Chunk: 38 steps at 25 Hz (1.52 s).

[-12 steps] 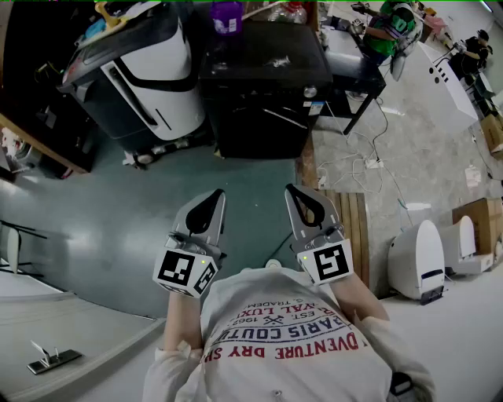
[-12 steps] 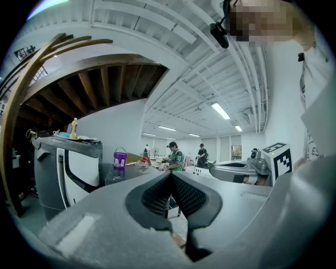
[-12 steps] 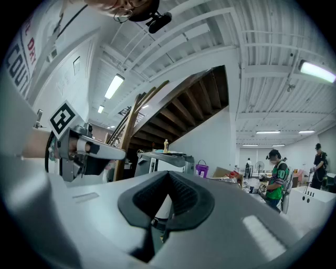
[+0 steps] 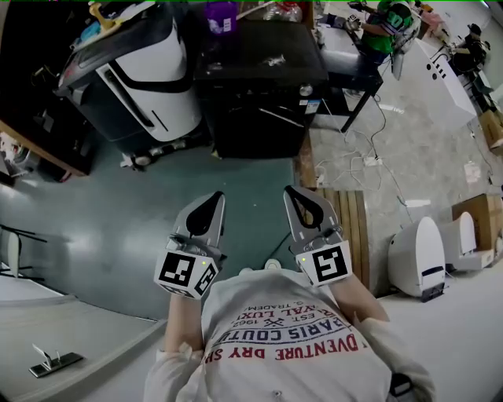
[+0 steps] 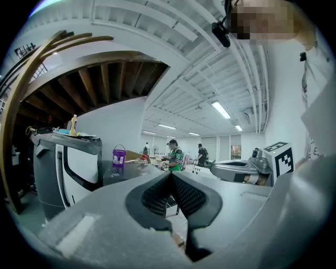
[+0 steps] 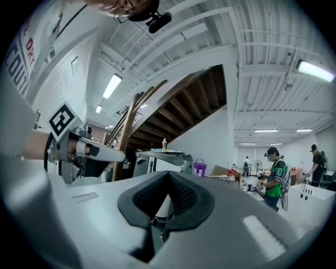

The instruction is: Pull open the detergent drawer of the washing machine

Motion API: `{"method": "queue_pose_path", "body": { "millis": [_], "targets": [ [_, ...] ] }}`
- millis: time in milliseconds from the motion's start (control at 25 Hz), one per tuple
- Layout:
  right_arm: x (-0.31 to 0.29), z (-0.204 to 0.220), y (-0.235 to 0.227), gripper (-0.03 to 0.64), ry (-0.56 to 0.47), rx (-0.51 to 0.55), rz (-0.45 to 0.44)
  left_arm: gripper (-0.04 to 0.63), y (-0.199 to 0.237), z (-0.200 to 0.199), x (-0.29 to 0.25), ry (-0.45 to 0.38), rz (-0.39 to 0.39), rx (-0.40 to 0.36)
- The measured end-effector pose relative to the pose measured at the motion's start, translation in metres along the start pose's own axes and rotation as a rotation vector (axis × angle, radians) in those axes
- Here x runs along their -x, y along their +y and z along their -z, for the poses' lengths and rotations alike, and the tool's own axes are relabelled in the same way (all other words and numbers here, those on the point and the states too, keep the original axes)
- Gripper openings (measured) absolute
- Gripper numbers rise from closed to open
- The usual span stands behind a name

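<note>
Grey jaws: both pairs are squeezed together with nothing in them, on the left gripper [image 4: 214,196] and on the right gripper [image 4: 291,191].
Hands: both are held close to the person's chest and point level. They are well apart from every machine.
Task thing: I think the washing machine [image 4: 149,71] is the white and black one at the far left, across the green floor [image 4: 118,212]. A black box [image 4: 263,78] stands just beside it, with a purple bucket [image 4: 222,16] on top.
Soap drawer: I cannot pick out the drawer in any view. The top of the machine is too dark and small to tell.
Could go wrong, jaws: closed jaws cannot go round the drawer front. They would bump it or slip off, so they need to open first.
Could go wrong, aim: the black box is so near that a hand could reach for the wrong thing.
Could go wrong, feet: loose cables [image 4: 350,166] lie on the floor to the right. A step that way could catch on them.
Changed since a moment ago: almost nothing. The grippers sit in the same spot and are closed the same way. The machines have only slid a tiny bit in the head view.
</note>
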State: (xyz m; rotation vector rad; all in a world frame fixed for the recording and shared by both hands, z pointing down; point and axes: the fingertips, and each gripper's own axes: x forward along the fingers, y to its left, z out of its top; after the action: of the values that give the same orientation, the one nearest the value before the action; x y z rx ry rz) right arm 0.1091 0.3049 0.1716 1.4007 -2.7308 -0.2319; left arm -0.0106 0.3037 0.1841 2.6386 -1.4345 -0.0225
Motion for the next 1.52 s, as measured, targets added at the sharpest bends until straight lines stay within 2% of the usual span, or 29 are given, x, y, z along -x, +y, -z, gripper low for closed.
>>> {"method": "queue_pose_path", "body": {
  "millis": [120,160,200,240,280,440,680,880,1120,1400,1520],
  "targets": [
    [0.007,0.01,-0.012,0.002,0.014,-0.004,0.015,0.005,-0.005,-0.007,-0.005,-0.045,-0.008,0.013],
    [0.009,0.013,-0.016,0.002,0.018,-0.002,0.017,0.066,-0.005,-0.012,-0.007,-0.072,-0.023,0.02],
    [0.011,0.015,-0.02,0.002,0.018,-0.004,0.019,0.208,-0.003,-0.015,-0.009,-0.092,-0.041,0.023],
    [0.012,0.015,-0.024,0.002,0.014,-0.011,0.022,0.296,-0.001,-0.016,-0.012,-0.101,-0.06,0.025],
    [0.014,0.015,-0.028,0.002,0.01,-0.018,0.024,0.308,0.001,-0.016,-0.015,-0.103,-0.078,0.027],
    [0.021,0.024,-0.054,0.002,0.016,-0.016,0.033,0.31,-0.001,-0.012,-0.032,-0.103,-0.106,0.057],
    [0.007,0.041,-0.077,0.002,0.035,-0.028,0.023,0.309,-0.004,0.006,-0.061,-0.06,-0.07,0.041],
    [-0.025,0.055,-0.089,0.002,0.053,-0.033,-0.001,0.309,0.021,0.018,-0.087,-0.033,-0.088,0.052],
    [-0.095,0.076,-0.107,0.002,0.093,-0.021,-0.006,0.308,0.081,0.031,-0.136,-0.009,-0.081,0.089],
    [-0.213,0.089,-0.127,0.002,0.132,-0.004,-0.008,0.308,0.18,0.034,-0.21,0.023,-0.049,0.127],
    [-0.265,0.09,-0.142,0.002,0.139,-0.009,0.016,0.308,0.224,0.026,-0.241,0.013,-0.029,0.16]
  ]
}}
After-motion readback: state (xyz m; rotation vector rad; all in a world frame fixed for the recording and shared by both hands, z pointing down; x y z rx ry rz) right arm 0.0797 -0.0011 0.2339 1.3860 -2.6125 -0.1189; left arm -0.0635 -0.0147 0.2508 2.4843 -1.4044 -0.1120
